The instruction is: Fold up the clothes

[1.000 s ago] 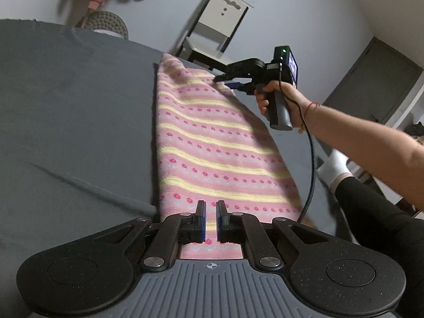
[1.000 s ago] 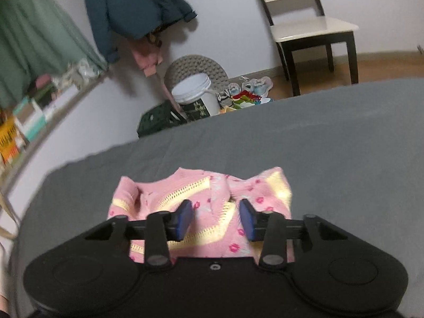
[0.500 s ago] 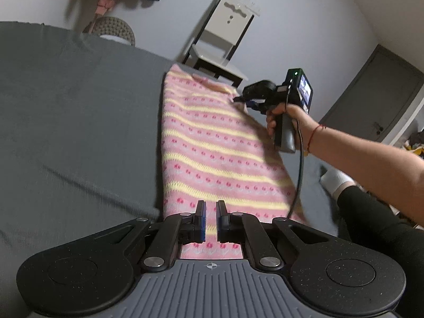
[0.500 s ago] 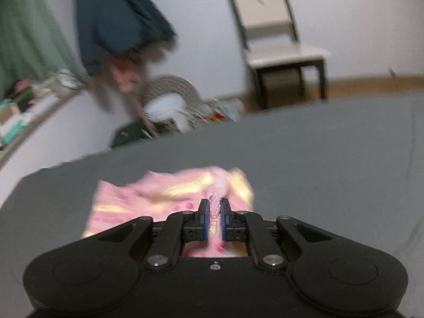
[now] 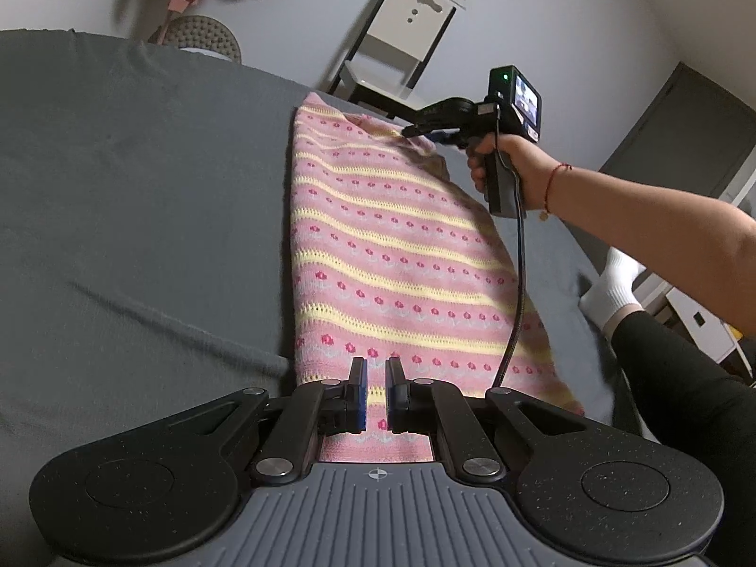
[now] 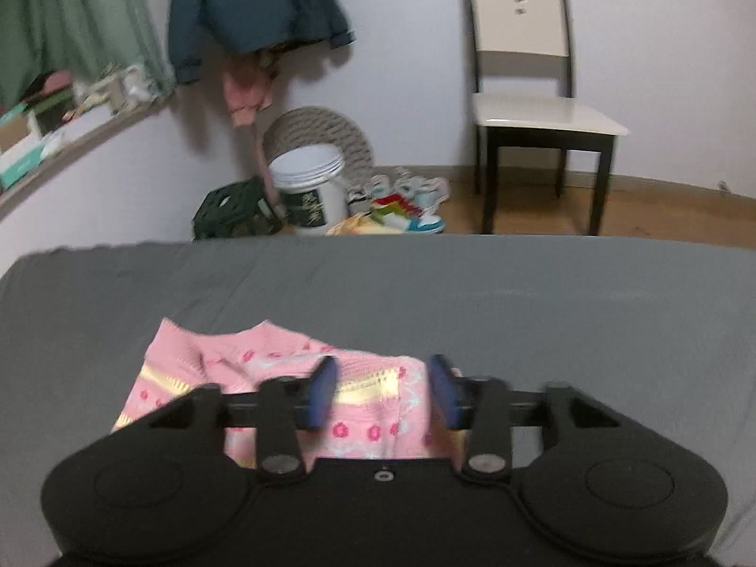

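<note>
Pale lilac walls [image 6: 416, 47] meet a wood-toned floor [image 6: 661, 208]. 1 chair [image 6: 534, 108] with a cream seat and dark legs stands against the wall; a dark grey door [image 5: 680, 132] is shut. A teal jacket [image 6: 255, 4] hangs on the wall above a white bucket [image 6: 309, 193], a woven basket [image 6: 326, 130] and sneakers [image 6: 411, 203]; a shelf [image 6: 61, 137] runs along the side wall.

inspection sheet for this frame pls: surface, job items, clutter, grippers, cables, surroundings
Surface: grey sheet, creased.
Job's things: pink striped sweater laid out flat in a long strip.
Clutter: nothing seen on the sheet.
Grippers: left gripper shut on the sweater's near edge; right gripper opening over the far end, pads clear of the knit.
Cables: black cable hangs from the right handle across the sweater.
Surroundings: chair, white bucket, shoes.
</note>
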Motion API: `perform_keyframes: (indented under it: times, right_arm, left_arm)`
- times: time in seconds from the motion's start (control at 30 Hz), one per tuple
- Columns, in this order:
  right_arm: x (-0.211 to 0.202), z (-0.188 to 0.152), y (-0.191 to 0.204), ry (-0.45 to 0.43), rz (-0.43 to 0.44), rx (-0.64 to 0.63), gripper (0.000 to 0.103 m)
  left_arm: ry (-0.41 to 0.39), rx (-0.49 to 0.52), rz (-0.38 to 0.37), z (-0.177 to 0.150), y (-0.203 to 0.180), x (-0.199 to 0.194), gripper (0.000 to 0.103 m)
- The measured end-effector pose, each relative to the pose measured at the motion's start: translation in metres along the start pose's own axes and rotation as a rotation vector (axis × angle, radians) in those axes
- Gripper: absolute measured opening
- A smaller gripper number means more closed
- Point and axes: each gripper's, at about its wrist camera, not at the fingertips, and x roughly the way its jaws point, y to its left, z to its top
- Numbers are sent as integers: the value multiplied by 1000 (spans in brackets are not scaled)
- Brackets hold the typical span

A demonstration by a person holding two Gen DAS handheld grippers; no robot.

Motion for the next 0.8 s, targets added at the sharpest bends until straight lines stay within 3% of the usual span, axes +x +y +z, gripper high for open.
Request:
perform_keyframes:
  times: [0.03,0.13,0.2,0.27,0.3,0.4,0.43,0.47,0.57,0.67,0.8]
  right_arm:
    - [0,0,3,-6,0,-11,15]
    - [-9,1,5,-108,-10,7,13]
    - [-16,-2,-8,-178,7,131,13]
    - [-4,-6,-23,-85,25,237,14]
    - [3,-7,-25,-45,-15,242,16]
    - [4,-8,-28,-33,-15,254,33]
    - [2,-7,-27,-45,-16,246,51]
    - [-1,-5,-26,-63,-17,229,59]
    - [-6,2,-21,-91,-14,167,68]
    - [-3,2,-26,-37,-27,154,77]
    - [2,-3,-39,25,19,194,79]
  left_arm:
    - [2,-1,0,0,0,0,5]
    - [3,-10,-3,-1,0,-1,5]
    - [3,-11,-4,-1,0,-1,5]
    - [4,-9,-2,-1,0,0,5]
    - [6,-9,-1,-1,0,0,5]
    - [7,-13,0,-2,1,0,5]
    - [8,-14,1,-2,2,0,5]
    - [8,-14,3,-2,2,1,5]
    - [7,-18,9,-2,3,2,5]
    - [6,-18,12,-2,3,2,5]
    - [12,-14,12,-2,2,4,5]
